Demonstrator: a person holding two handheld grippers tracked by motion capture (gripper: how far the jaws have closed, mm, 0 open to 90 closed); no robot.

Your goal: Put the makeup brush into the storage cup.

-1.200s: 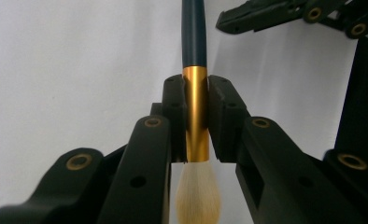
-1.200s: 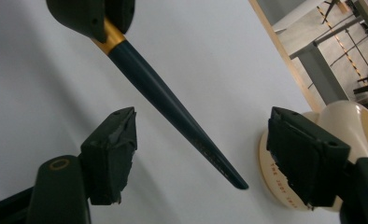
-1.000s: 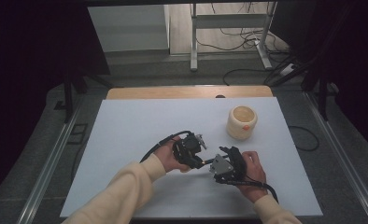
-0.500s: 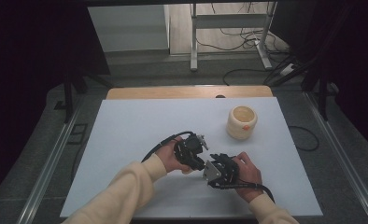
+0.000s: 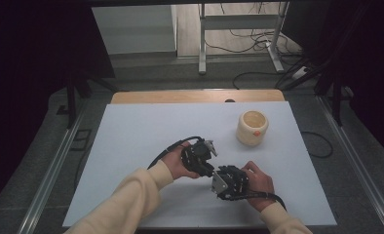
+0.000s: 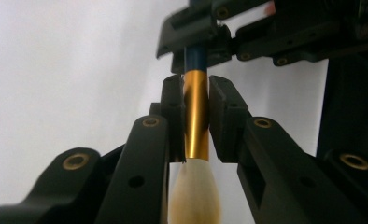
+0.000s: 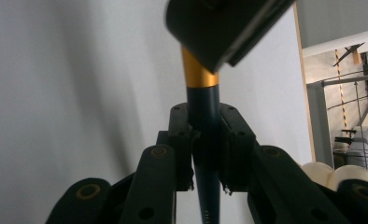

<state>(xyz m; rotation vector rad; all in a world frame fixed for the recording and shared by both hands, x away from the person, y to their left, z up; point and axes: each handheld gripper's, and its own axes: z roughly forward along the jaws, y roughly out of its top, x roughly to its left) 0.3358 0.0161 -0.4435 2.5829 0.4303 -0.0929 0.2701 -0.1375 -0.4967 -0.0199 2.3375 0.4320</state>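
Observation:
A brush with a gold ferrule (image 6: 196,116), cream bristles (image 6: 191,196) and a dark blue handle (image 7: 204,140) hangs between my two grippers, low over the white table (image 5: 131,141). My left gripper (image 6: 196,93) is shut on the ferrule; its jaws have just eased by a hair, but the pads still press on it. My right gripper (image 7: 204,116) has just been closing and is now shut on the blue handle. In the high view the left gripper (image 5: 209,170) and the right gripper (image 5: 216,178) meet tip to tip near the table's front, hiding the brush.
A cream round pot (image 5: 252,127) with an orange spot on its side stands at the back right of the table. Its pale rim (image 7: 345,175) also shows at the lower right of the right gripper view. Cables and a metal stand lie on the floor beyond the table.
The right hand has shifted slightly towards the person and to the left. Its gripper now meets the left gripper's tips. The left hand has stayed where it was.

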